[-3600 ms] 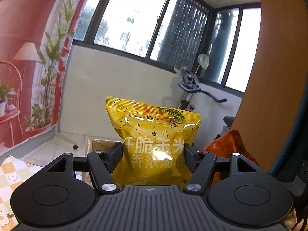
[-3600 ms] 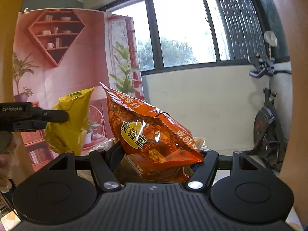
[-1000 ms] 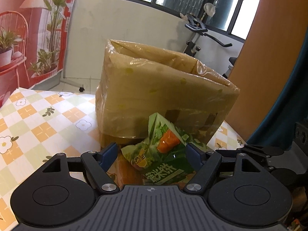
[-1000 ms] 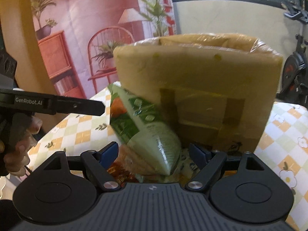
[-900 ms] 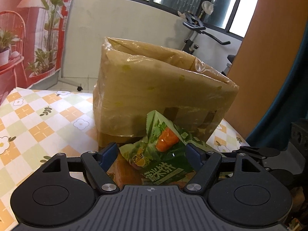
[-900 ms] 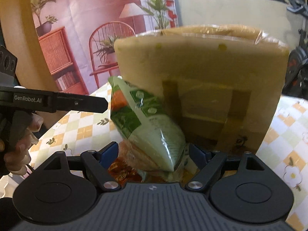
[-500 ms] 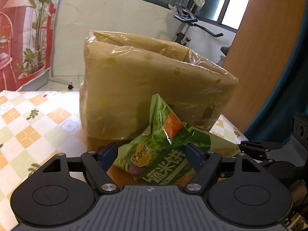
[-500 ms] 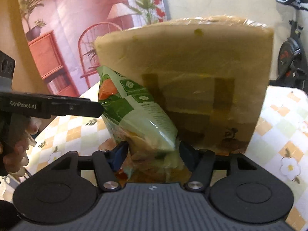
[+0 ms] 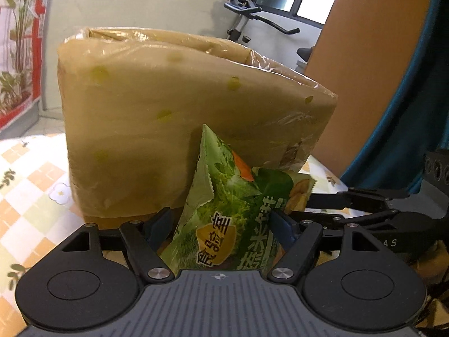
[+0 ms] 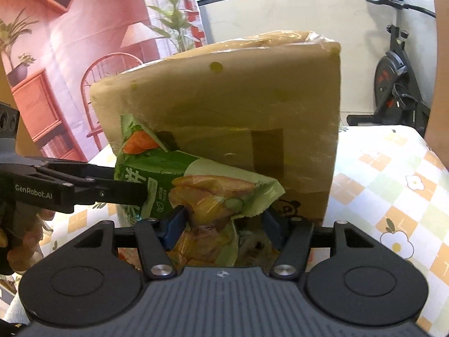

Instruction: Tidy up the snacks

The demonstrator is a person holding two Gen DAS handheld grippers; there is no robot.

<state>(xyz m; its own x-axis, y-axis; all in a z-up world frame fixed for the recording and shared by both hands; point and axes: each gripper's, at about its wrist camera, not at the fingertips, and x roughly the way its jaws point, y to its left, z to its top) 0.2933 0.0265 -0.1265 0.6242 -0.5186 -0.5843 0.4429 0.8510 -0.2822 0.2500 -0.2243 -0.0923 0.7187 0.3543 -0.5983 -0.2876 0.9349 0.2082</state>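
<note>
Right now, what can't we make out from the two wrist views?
- Inside of the cardboard box: both views sit below its rim, so its walls hide the contents.
- Lower part of the green snack bag: left wrist view, covered by the left tongs body.
- What the right tongs pads press on: right wrist view, crumpled bags overlap there.
- Table just in front: both views, blocked by tong bodies.

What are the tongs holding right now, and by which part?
Green snack bag: right tongs, just closed, pinch its chip-printed end; left tongs, just closing, straddle its middle, grip unclear.
</note>
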